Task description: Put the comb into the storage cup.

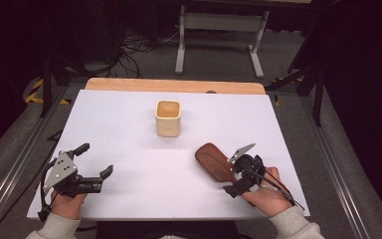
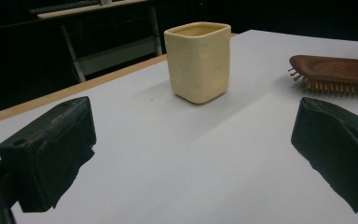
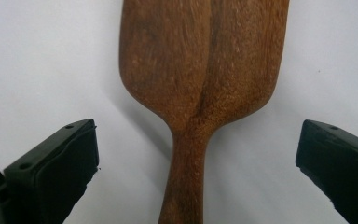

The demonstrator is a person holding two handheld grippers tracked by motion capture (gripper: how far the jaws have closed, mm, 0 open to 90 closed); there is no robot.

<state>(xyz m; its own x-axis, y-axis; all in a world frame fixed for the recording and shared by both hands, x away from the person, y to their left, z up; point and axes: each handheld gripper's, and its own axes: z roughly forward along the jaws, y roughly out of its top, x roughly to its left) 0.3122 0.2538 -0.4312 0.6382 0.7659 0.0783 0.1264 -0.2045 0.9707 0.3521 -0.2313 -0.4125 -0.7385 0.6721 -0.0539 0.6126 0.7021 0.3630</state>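
A brown wooden hairbrush [image 1: 213, 161] lies bristles down on the white tabletop [image 1: 129, 134], right of centre. In the right gripper view its handle [image 3: 186, 177] runs up between my jaws. My right gripper [image 1: 238, 170] is open, one jaw on each side of the handle and neither touching it. A cream square cup [image 1: 168, 118] stands upright at the middle back of the table. My left gripper [image 1: 95, 159] rests at the front left, open with nothing between its fingers. In the left gripper view the cup [image 2: 198, 60] is ahead and the brush [image 2: 335, 70] is at the right.
A strip of bare wood [image 1: 174, 85] runs along the table's far edge. Behind it a grey metal stand [image 1: 219, 22] and cables sit on the dark floor. Metal rails [image 1: 15, 169] flank the table on both sides.
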